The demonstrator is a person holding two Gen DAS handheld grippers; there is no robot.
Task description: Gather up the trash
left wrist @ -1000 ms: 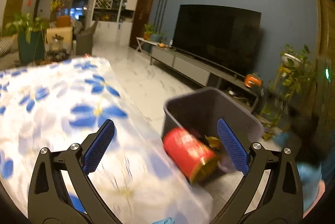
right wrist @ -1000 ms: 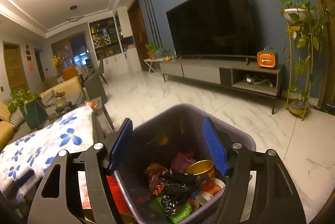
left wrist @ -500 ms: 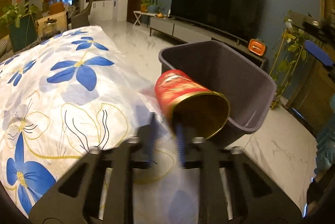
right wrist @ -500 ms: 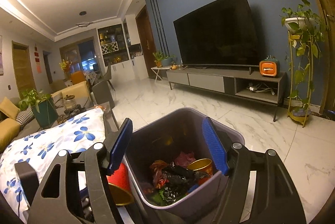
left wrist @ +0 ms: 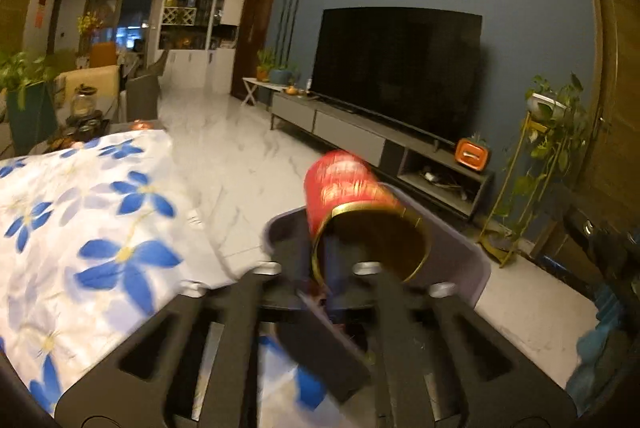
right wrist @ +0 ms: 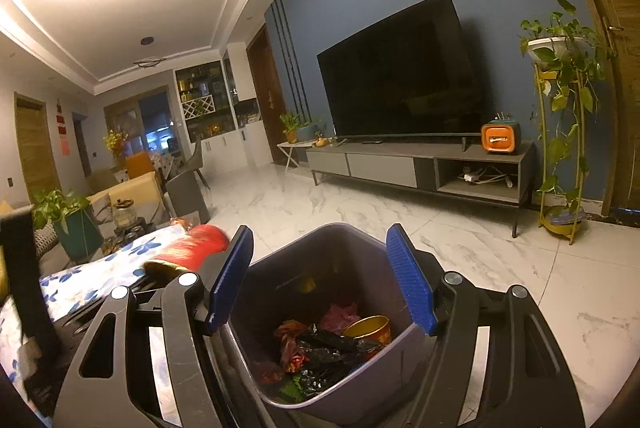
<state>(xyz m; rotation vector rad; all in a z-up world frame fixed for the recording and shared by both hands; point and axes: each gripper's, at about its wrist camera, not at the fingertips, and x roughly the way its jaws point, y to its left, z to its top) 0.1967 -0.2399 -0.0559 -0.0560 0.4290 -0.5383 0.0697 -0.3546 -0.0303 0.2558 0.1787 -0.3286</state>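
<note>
Left gripper (left wrist: 320, 272): jaws drawn close, pinching the gold rim of a red can (left wrist: 352, 195). One finger is inside the can's open mouth, the other outside its wall. The can is tilted, mouth toward the camera, closed end up and away, and lifted clear of the table (left wrist: 60, 228). In the left wrist view it sits in front of and above the near-left rim of the bin (left wrist: 460, 260); the view is motion-blurred, so whether can and rim touch cannot be told.

Right wrist view: the same can (right wrist: 192, 248) shows at left, beside the bin's (right wrist: 360, 412) left side and above the table's (right wrist: 80, 280) edge, partly hidden by the right gripper's left finger.

Right gripper (right wrist: 320, 280): jaws spread wide, blue pads one to each side of the bin's opening, holding nothing visible. It looks down into the bin from above its near rim.

Bin: grey, on the white marble floor (right wrist: 520, 268), just off the table's right edge. Inside: a gold tin (right wrist: 370, 328) on the right, crumpled black wrapper (right wrist: 328, 352) in the middle, red-orange wrapper (right wrist: 290, 340) at left, pink scrap (right wrist: 340, 314) behind, something green at the bottom.

Table is covered by a white cloth with blue flowers. Beyond: TV (right wrist: 400, 75) on a blue wall, a low grey console (right wrist: 420, 163) with an orange box (right wrist: 500, 137) on its right end, and a plant stand (right wrist: 560, 107) to the right.
</note>
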